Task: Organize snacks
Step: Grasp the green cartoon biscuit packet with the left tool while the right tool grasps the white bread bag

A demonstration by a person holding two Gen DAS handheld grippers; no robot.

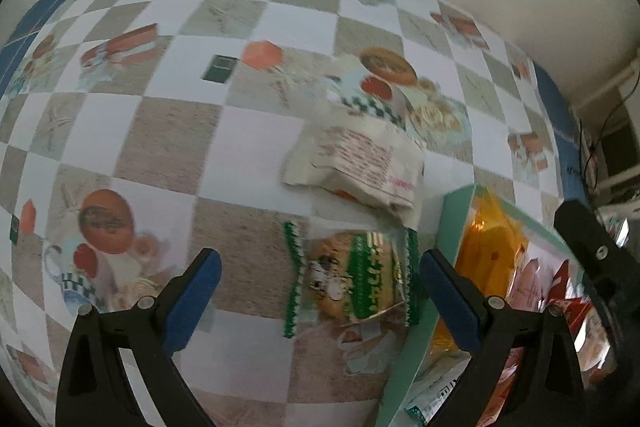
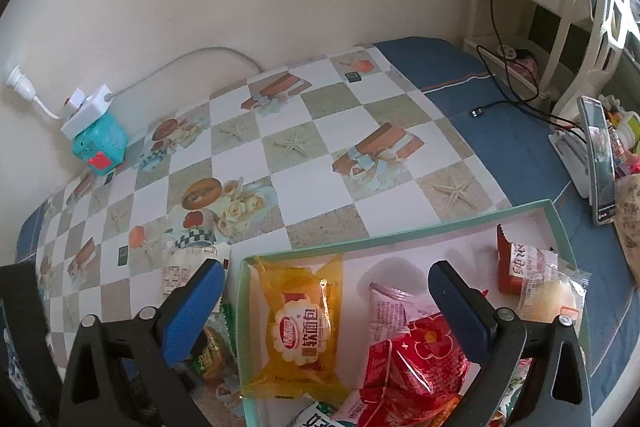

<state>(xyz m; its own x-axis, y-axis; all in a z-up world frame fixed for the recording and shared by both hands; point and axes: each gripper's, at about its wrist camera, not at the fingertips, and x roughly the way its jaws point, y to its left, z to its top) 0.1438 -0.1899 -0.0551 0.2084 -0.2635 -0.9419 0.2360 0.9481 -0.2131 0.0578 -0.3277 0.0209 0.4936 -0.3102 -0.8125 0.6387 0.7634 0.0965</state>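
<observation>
Item: green-edged snack packet [image 1: 348,283], long axis crosswise between our left gripper [image 1: 320,301] fingers, spread wide and empty; right gripper [image 2: 326,303], likewise wide, hangs over the tray [image 2: 400,233].

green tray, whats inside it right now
The green tray holds a yellow bread packet, a red packet, a pink wrapper and a clear-wrapped bun. Its near end is out of frame.

a box [image 2: 400,235] sat on the tabletop [image 2: 320,131]. a bread pack [image 2: 300,331] lay in its left part. two snack packs [image 1: 352,283] lay just left of the box, outside it.
</observation>
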